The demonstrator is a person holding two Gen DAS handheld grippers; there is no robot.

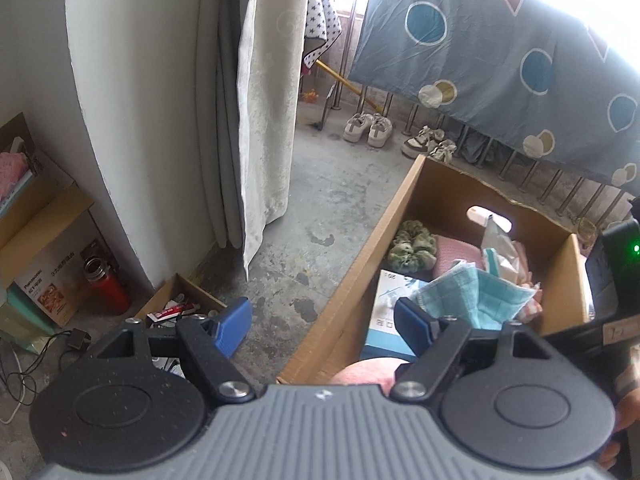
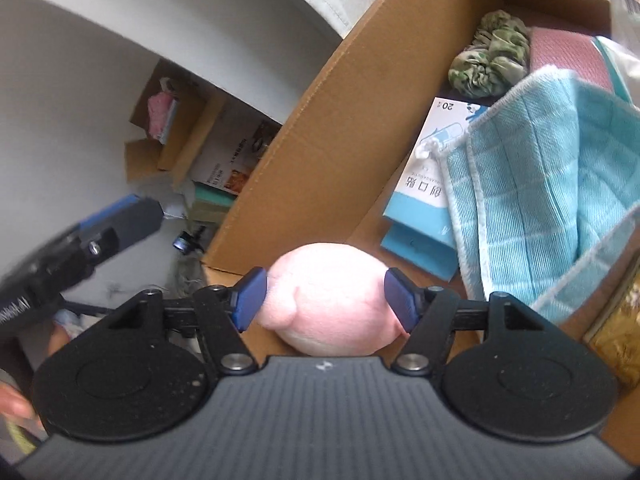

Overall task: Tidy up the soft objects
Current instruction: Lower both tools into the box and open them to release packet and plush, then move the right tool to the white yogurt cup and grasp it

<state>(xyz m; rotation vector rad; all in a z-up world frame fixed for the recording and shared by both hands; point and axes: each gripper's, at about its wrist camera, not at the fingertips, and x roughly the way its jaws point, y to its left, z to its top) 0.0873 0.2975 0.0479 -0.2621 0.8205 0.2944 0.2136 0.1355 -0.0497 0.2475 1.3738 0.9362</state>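
Observation:
My right gripper [image 2: 325, 300] is shut on a round pink plush toy [image 2: 332, 300], its blue pads pressed on both sides, at the near corner of a big cardboard box [image 2: 320, 120]. In the box lie a light blue cloth [image 2: 540, 200], a green scrunchie [image 2: 488, 56], a pink folded cloth [image 2: 560, 48] and a blue-white plaster box [image 2: 428, 176]. My left gripper [image 1: 322, 312] stands open with nothing between its fingers, over the box's left wall [image 1: 360, 280] and the floor. The plush [image 1: 368, 372] shows just below it, and the blue cloth [image 1: 476, 296] lies beyond its right finger.
A small open carton [image 1: 180, 300] with tubes and a red bottle [image 1: 106, 284] stand on the floor at left, by stacked boxes [image 1: 44, 240] and cables [image 1: 24, 368]. A curtain [image 1: 256, 120] hangs ahead. Shoes [image 1: 368, 128] sit under a hanging patterned sheet [image 1: 500, 60].

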